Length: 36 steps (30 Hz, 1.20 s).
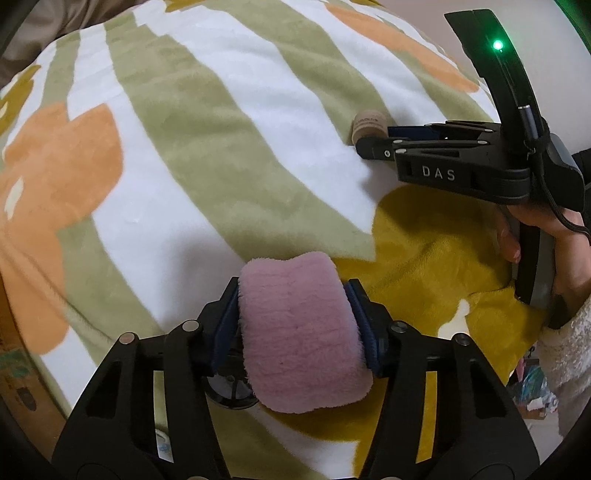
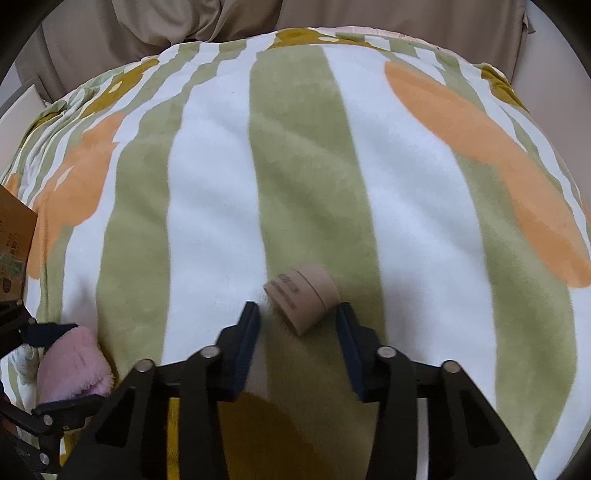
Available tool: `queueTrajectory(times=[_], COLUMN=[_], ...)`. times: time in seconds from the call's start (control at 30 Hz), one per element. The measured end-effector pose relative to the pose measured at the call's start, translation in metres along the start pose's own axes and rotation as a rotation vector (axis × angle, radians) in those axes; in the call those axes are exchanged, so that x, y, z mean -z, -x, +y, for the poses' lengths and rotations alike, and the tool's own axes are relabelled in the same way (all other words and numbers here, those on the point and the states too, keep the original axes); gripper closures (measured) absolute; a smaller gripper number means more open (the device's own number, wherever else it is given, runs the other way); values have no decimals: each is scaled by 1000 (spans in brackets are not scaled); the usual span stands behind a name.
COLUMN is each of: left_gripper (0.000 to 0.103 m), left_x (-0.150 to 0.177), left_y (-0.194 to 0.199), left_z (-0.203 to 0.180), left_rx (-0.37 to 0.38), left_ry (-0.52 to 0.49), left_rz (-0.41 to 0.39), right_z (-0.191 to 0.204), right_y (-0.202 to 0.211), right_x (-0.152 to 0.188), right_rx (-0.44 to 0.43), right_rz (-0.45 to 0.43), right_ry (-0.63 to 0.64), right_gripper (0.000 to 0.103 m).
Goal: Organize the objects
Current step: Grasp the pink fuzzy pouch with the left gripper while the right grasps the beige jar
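Observation:
My left gripper is shut on a fluffy pink plush item, held just above the striped blanket; the plush also shows at the lower left of the right wrist view. A small tan cylindrical jar lies on its side on the blanket. My right gripper is open, its fingers on either side of the jar, not closed on it. In the left wrist view the right gripper reaches in from the right, with the jar at its tips.
The blanket has green and white stripes with orange and mustard patches. A cardboard box stands at the left edge. Beige fabric lies behind the blanket. Clutter on the floor shows at the right.

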<state>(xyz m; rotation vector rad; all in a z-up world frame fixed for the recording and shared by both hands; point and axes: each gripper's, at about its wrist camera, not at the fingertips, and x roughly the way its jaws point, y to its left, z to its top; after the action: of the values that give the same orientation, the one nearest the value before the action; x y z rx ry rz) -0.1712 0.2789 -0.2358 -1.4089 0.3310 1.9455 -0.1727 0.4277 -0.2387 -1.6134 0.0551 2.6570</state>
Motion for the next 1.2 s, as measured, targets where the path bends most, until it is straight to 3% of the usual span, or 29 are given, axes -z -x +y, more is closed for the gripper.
queueTrajectory(times=[0.57,0.8,1.07,1.2], left_gripper=[58,58,58,58], left_x=[0,-2,0,1], left_y=[3,4,11,11], left_z=[-8,-13,-11,-10], left_rx=[3,15,21,23], left_ry=[-6,-8,-13,-9], left_rz=[-15,-24,-28,-27], right_z=[3,3,0,3], right_y=[3,-4,-12,-13], right_x=[-1,-4,-11,-14], right_rx=[-3,-42,-79,-77], right_rz=[-31,5,2,-16], right_ry=[3,3,-58,-61], right_gripper=[84,84,66,64])
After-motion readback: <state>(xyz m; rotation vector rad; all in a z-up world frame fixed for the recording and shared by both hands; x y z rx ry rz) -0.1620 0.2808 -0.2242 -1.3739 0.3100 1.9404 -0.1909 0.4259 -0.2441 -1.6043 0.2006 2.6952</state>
